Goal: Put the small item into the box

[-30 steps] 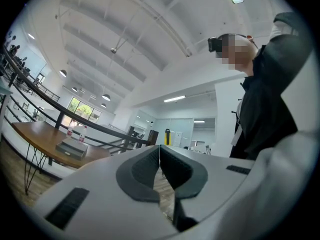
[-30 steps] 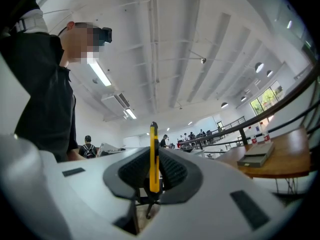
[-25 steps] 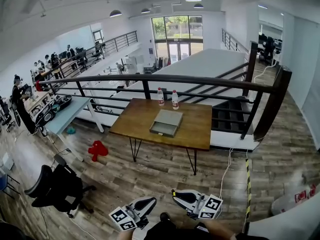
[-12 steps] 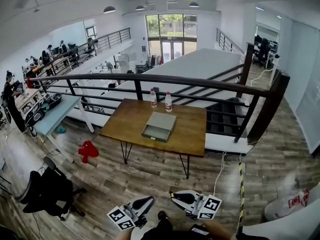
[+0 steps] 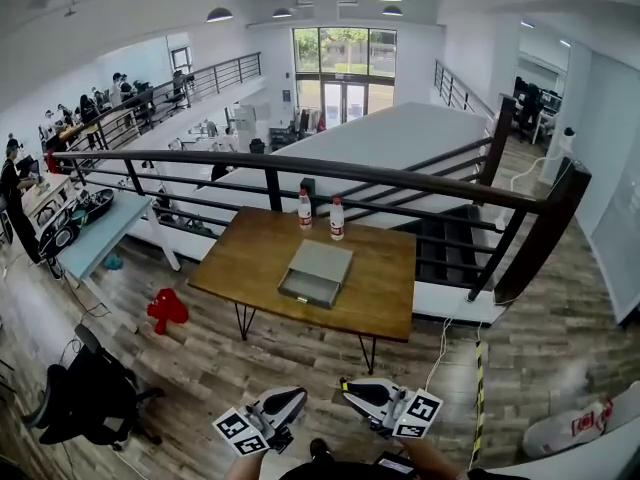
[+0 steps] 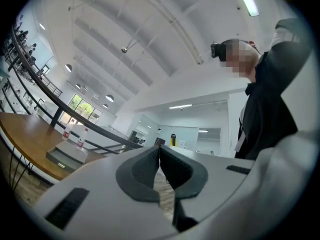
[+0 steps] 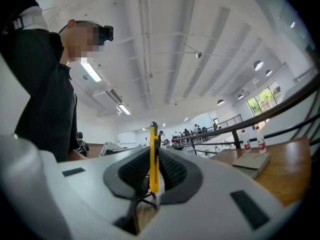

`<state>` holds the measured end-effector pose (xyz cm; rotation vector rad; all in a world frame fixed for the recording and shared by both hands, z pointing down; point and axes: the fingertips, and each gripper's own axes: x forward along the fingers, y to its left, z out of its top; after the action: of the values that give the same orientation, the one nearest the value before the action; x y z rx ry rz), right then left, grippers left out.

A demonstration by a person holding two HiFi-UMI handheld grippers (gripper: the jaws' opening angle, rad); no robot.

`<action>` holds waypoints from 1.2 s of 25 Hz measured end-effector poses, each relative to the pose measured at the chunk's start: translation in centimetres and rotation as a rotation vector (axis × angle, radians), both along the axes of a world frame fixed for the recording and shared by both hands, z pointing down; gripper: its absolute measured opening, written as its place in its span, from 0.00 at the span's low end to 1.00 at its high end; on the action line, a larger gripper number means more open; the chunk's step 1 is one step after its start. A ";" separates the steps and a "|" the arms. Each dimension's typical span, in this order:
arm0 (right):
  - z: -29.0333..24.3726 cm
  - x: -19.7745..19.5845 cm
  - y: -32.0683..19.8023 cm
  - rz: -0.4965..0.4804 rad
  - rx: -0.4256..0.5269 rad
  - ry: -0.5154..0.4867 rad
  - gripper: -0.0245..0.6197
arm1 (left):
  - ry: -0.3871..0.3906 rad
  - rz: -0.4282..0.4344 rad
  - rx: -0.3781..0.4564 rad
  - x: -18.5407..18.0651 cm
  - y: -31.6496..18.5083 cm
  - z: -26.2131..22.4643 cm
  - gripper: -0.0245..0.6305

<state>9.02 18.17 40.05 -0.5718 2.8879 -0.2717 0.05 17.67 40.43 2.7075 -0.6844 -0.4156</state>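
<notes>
A grey box (image 5: 316, 272) lies open on the wooden table (image 5: 381, 268) some way ahead, also seen as the grey box (image 6: 65, 155) at the lower left and the grey box (image 7: 252, 163) at the right. My right gripper (image 7: 153, 151) is shut on a thin yellow item (image 7: 153, 134) that stands upright between its pads. In the head view the right gripper (image 5: 352, 389) sits at the bottom edge, far short of the table. My left gripper (image 6: 159, 149) is shut with nothing in it; the left gripper (image 5: 290, 401) is beside the right one.
Two water bottles (image 5: 304, 209) (image 5: 338, 218) stand at the table's far edge, in front of a black railing (image 5: 300, 168). A red stool (image 5: 167, 308) and a black office chair (image 5: 88, 398) stand left of the table. Stairs (image 5: 450, 248) drop away to its right.
The head view has come nearer the table, which now looks a little larger and lower in the picture. Both grippers stay at the bottom edge, as before.
</notes>
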 end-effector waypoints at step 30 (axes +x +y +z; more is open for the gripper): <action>0.3 7.6 -26.4 -0.149 -0.002 -0.034 0.13 | -0.010 -0.103 -0.058 8.9 -24.4 1.8 0.06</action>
<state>16.61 -8.27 40.35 -0.3489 2.9019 -0.3019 8.90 -6.75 42.18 2.6295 -0.8284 -0.4011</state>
